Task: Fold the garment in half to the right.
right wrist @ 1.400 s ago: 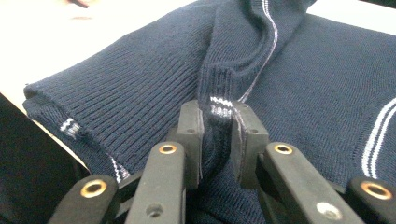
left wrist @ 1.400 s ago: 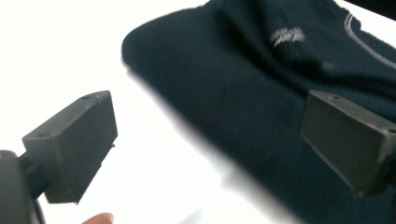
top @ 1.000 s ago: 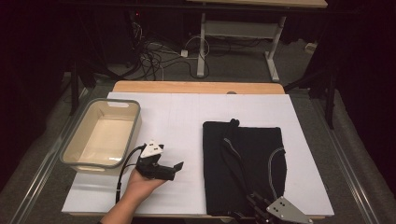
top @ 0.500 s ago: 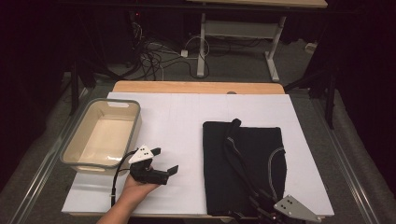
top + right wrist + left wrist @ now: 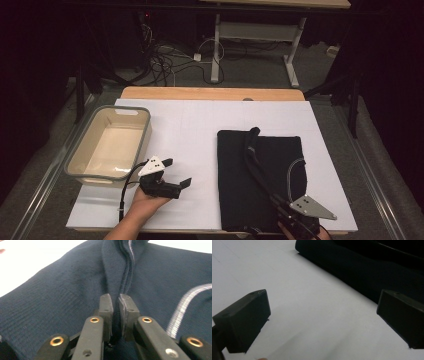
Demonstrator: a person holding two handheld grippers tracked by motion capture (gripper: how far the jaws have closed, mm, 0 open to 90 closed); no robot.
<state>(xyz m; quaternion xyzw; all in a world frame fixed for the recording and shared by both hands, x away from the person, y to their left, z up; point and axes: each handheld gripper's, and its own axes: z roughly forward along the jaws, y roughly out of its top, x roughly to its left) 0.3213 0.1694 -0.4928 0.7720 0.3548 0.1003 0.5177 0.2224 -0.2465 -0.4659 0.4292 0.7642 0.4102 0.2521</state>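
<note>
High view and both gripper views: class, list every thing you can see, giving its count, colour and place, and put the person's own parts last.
Garment: one, dark navy with a pale stripe, folded flat on the table's right half.
Bin: one, beige with grey rim, table's left edge.
Table: one, white top.
Cables: several, dark and white, floor beyond the table.
Left gripper: one, black, jaws apart over bare table.
Right gripper: one, black, jaws pinched on a garment fold.

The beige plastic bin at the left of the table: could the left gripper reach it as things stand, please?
Probably yes. The left gripper hovers open over bare white tabletop, holding nothing, right beside the beige plastic bin. Nothing lies between them, though its jaws point toward the dark navy garment, so the hand would need to turn.
</note>
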